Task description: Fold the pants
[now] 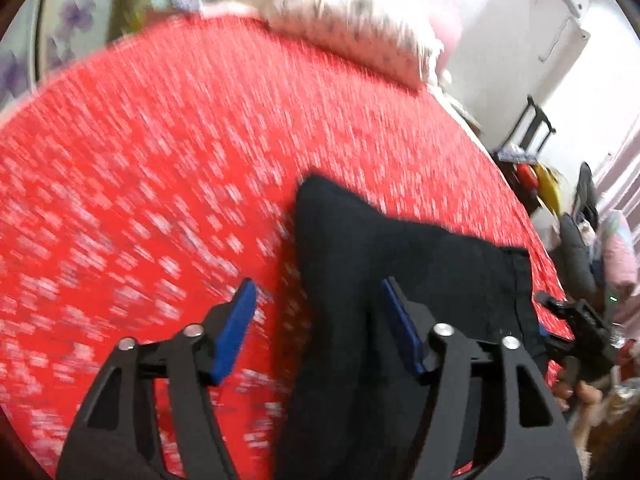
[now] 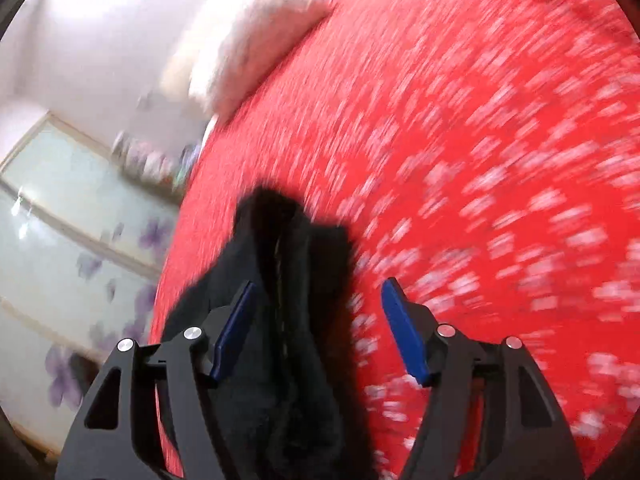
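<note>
Black pants [image 1: 400, 264] lie bunched on a red patterned bedspread [image 1: 160, 160]. In the left wrist view my left gripper [image 1: 316, 304] is open, its blue pads wide apart, with the cloth's left edge between and under them. The right gripper [image 1: 576, 328] shows at the far right, at the pants' hem. In the right wrist view my right gripper [image 2: 316, 304] is open above the pants [image 2: 280, 280], which lie under the left finger and the gap. Both views are motion-blurred.
A white pillow [image 1: 360, 32] lies at the head of the bed. A white wall and door are at the right, with clutter [image 1: 580, 220] beside the bed. A flowered wardrobe [image 2: 72, 220] stands left in the right wrist view.
</note>
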A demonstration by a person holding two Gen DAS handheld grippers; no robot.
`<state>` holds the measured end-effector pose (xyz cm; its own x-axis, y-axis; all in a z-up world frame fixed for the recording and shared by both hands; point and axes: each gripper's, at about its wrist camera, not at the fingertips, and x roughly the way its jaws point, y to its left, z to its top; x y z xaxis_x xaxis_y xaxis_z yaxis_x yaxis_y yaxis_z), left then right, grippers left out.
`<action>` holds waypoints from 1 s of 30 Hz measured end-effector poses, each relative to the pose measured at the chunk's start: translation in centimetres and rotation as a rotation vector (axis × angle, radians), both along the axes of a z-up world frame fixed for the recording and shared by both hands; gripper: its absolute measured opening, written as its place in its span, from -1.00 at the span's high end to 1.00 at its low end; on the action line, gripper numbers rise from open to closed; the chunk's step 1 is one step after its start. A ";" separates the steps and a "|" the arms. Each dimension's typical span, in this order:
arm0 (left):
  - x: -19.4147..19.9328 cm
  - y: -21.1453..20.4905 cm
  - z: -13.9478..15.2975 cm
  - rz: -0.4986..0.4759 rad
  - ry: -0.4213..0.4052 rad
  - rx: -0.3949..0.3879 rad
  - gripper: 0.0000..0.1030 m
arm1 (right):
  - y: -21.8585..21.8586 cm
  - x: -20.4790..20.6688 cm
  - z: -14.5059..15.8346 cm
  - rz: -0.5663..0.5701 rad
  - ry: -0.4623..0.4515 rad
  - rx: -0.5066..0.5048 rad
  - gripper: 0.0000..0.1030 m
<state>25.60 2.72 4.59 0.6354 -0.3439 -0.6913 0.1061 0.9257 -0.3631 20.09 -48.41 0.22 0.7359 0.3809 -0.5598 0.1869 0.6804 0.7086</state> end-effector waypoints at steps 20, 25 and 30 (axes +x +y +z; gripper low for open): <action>-2.6 -7.0 -2.9 -0.189 0.028 0.014 -0.86 | 5.1 -0.4 -1.2 0.272 -0.017 0.150 -0.65; -7.6 -6.4 -1.2 -0.154 -0.119 0.129 -0.96 | 4.9 -3.8 1.9 0.162 -0.049 -0.041 -0.77; -13.3 -4.9 -0.1 -0.114 -0.197 0.193 -0.96 | 5.5 -8.6 4.0 0.050 -0.105 -0.222 -0.86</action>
